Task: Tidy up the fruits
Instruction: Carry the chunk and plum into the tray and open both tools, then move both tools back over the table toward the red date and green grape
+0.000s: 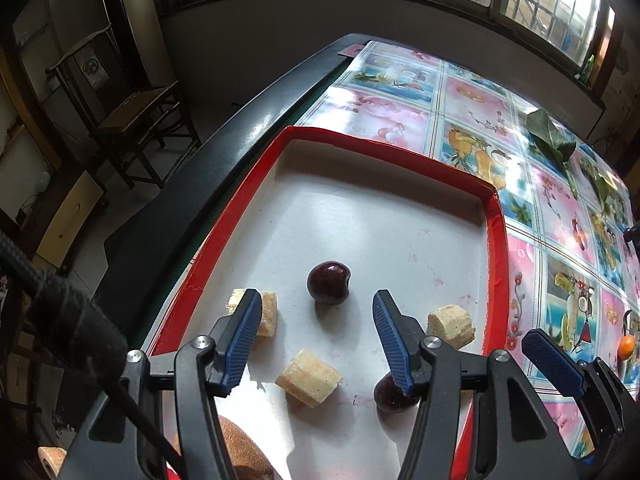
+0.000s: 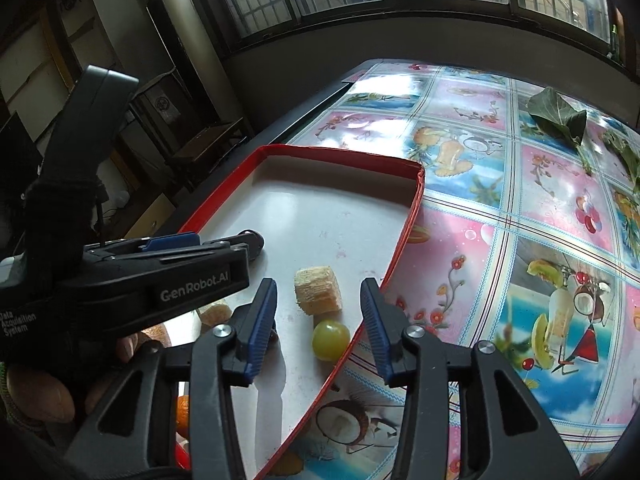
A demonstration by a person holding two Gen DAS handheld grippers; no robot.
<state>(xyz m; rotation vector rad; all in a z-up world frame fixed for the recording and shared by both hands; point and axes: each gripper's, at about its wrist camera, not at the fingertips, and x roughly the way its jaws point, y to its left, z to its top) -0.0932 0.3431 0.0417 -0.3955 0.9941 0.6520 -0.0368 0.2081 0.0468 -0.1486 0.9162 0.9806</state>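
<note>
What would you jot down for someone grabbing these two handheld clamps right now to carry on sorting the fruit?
Left gripper: fingers open, empty, above the red tray.
Right gripper: fingers open, empty, over the tray's right edge.
In the tray: two dark cherries, sugarcane-like chunks, a green grape.
Outside it: a small orange fruit on the tablecloth, green leaves further back.
Done: those pieces lie loose in the tray.
Left: probably the orange fruit, perhaps others out of view.
</note>
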